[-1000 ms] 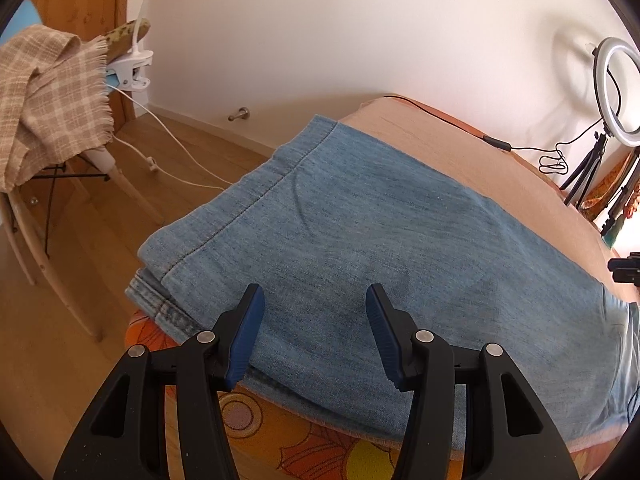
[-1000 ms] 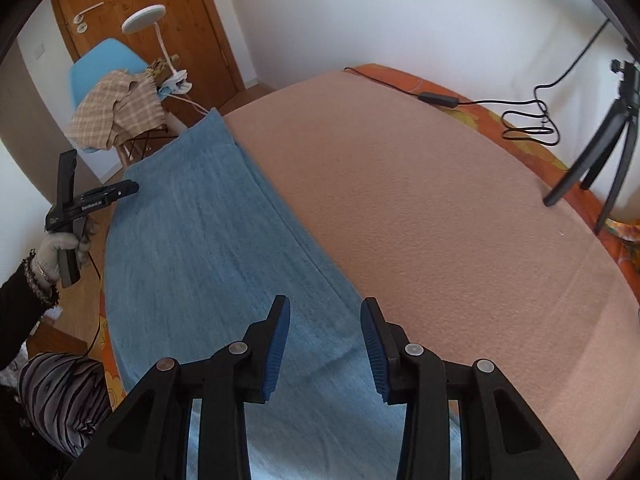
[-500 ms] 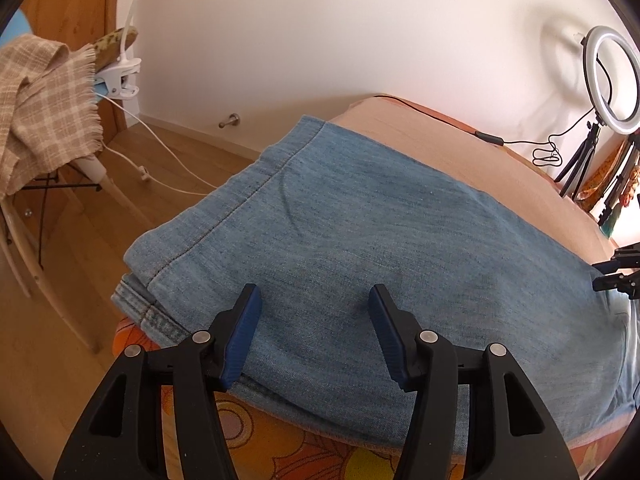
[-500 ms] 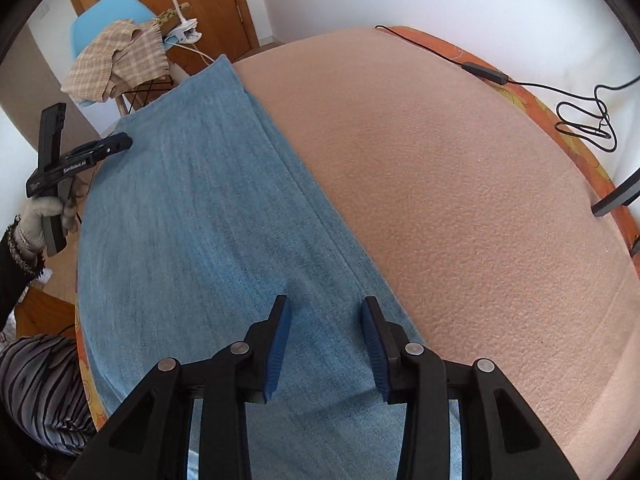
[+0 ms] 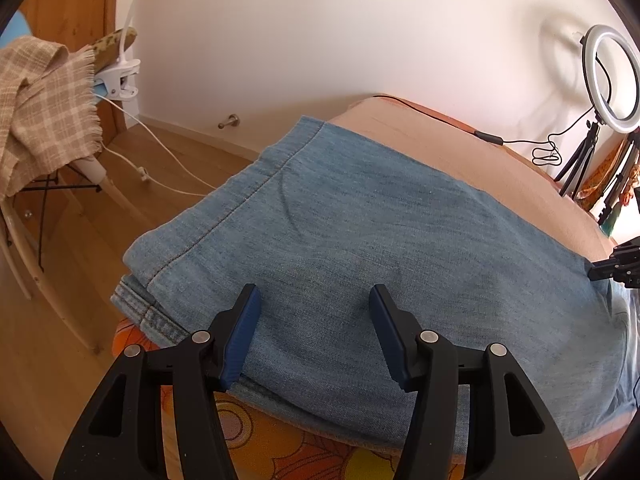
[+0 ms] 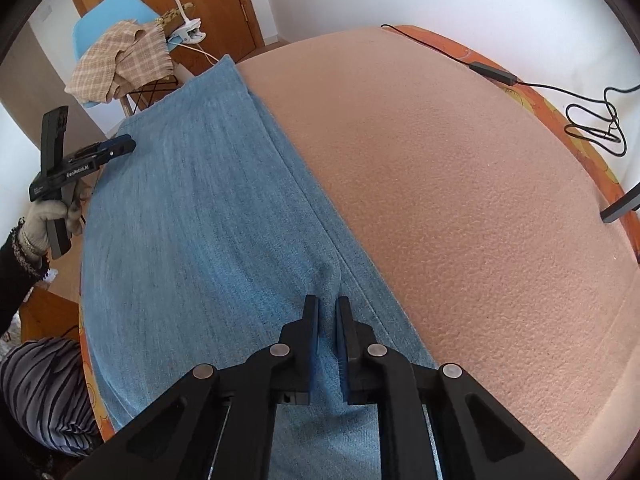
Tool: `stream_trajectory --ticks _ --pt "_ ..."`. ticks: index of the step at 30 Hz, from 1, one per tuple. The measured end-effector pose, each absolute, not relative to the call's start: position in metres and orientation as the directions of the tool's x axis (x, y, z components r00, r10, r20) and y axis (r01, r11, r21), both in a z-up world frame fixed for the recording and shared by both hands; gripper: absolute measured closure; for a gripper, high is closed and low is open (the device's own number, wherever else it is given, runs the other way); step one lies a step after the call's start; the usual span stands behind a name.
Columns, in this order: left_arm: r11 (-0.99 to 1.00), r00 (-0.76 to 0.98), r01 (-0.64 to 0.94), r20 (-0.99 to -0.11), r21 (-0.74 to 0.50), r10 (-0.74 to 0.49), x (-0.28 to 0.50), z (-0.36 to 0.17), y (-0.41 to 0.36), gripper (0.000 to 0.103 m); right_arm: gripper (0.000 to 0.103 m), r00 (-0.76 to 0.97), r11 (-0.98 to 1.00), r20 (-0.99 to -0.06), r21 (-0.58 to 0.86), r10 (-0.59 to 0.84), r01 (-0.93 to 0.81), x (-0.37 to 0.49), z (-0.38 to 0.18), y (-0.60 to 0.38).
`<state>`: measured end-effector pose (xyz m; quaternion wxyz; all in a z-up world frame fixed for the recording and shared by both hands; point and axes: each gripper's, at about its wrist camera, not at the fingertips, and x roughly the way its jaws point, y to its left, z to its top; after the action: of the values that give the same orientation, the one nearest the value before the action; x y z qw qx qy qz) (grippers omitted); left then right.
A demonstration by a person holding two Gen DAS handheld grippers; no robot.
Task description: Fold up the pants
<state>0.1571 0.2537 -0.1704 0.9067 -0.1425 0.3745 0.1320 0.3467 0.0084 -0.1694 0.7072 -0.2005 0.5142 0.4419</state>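
Right hand-held gripper (image 6: 327, 312) newly pinching jeans (image 6: 192, 220)

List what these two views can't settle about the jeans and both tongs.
- Jeans: the near end runs off the bottom edge behind the right tongs in the right wrist view; waistband or hem, unknown.
- Right tongs: shut on a denim ridge; layers pinched unknown, the pads hide them.
- Left tongs: open over the jeans; whether their tips touch the cloth is unclear in either view.
- Layers under the top fold: covered.

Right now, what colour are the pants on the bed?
Light blue denim pants, lying on a peach blanket; the right wrist view shows them best.
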Motion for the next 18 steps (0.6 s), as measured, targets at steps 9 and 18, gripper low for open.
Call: stream_trajectory --ticks 9,18 --pt "0.9 0.703 -0.374 -0.701 -0.226 0.116 0.145 -0.163 0.264 0.048 0.1 0.229 0.547 -0.907 0.002 0.355 -0.837 0.346 -0.159 0.019" --pt "0.761 0.723 -0.5 -0.683 -0.414 0.104 0.104 -0.155 0.334 0.047 0.063 0.204 0.558 -0.864 0.103 0.46 -0.823 0.311 -0.125 0.006"
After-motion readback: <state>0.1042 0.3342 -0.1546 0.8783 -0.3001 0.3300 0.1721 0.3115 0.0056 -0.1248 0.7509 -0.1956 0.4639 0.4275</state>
